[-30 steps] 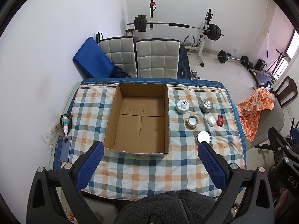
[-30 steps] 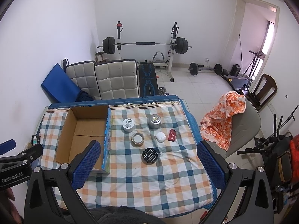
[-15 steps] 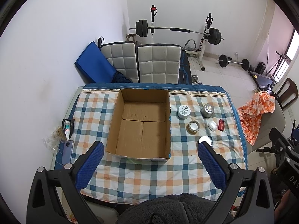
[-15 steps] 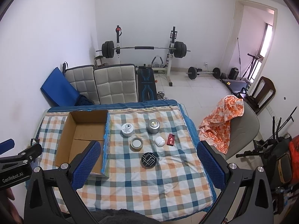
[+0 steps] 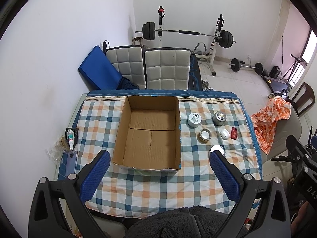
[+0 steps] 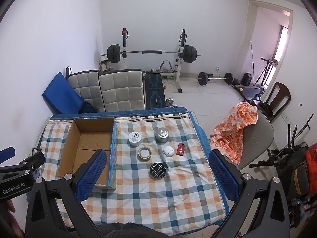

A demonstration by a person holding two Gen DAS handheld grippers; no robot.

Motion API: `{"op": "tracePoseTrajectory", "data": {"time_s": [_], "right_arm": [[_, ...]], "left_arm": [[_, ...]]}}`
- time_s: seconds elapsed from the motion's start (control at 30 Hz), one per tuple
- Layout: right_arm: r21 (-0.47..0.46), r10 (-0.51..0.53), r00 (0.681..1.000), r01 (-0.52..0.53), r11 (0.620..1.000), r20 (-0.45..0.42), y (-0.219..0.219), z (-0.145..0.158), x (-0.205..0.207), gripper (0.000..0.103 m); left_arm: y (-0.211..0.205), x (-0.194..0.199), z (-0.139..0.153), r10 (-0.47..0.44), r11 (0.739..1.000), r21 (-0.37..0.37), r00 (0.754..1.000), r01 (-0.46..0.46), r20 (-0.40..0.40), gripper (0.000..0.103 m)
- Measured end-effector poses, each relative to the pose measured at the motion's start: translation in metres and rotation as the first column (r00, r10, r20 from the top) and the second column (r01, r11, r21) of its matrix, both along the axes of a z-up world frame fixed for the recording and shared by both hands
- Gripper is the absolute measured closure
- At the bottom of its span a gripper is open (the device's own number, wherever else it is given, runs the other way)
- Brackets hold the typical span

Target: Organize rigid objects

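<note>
An open, empty cardboard box point(image 5: 150, 134) point(image 6: 89, 144) sits on the checked tablecloth point(image 5: 158, 182). To its right lie a white jar point(image 6: 135, 138), a silver tin point(image 6: 161, 135), a small open tin point(image 6: 144, 153), a white earbud case point(image 6: 168, 151), a red card-like item point(image 6: 180, 149) and a round black tin point(image 6: 158, 170). In the left wrist view the black tin glares white point(image 5: 217, 150). My left gripper point(image 5: 158, 166) and right gripper point(image 6: 156, 164) are both open, empty and high above the table's near side.
A glue bottle point(image 5: 70, 139) and a phone point(image 5: 70, 161) lie at the table's left edge. Two padded chairs point(image 5: 158, 69) stand behind the table. An orange cloth point(image 6: 233, 130) drapes a chair on the right. Weight bench and barbells stand at the back.
Both grippers have risen and drawn back from the table, so the box and the objects look smaller and farther. Nothing on the table has moved.
</note>
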State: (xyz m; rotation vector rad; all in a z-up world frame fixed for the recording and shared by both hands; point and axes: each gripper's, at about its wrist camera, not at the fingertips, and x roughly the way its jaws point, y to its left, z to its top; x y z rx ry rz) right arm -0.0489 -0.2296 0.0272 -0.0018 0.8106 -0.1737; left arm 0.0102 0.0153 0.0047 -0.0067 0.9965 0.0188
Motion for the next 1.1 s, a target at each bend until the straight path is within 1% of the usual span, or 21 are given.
{"op": "tracePoseTrajectory", "data": {"time_s": [0.2,0.43,0.87,1.0,1.1], "right_arm": [[-0.003,-0.002,1.000,0.002,1.000,0.000,0.001,0.001,0.000,0.000],[0.000,-0.020,1.000,0.020,1.000,0.006,0.000,0.008,0.000,0.000],[-0.003,-0.012,1.000,0.012,1.000,0.015,0.002,0.013,-0.001,0.000],[0.003,-0.019,1.000,0.019,1.000,0.005,0.001,0.010,0.000,0.000],[0.022,-0.038,0.999,0.039,0.999,-0.025,-0.006,-0.004,0.006,0.000]], "left_arm": [[0.002,0.003,0.003,-0.014,1.000,-0.004,1.000,0.014,-0.006,0.000],[0.002,0.004,0.008,-0.026,1.000,-0.004,1.000,0.026,0.005,0.000],[0.001,-0.001,0.007,-0.026,1.000,-0.013,1.000,0.027,0.014,0.000],[0.005,0.006,-0.002,-0.028,0.999,-0.026,1.000,0.028,-0.006,0.000],[0.013,0.019,-0.017,-0.016,1.000,-0.018,0.999,0.016,-0.034,0.000]]}}
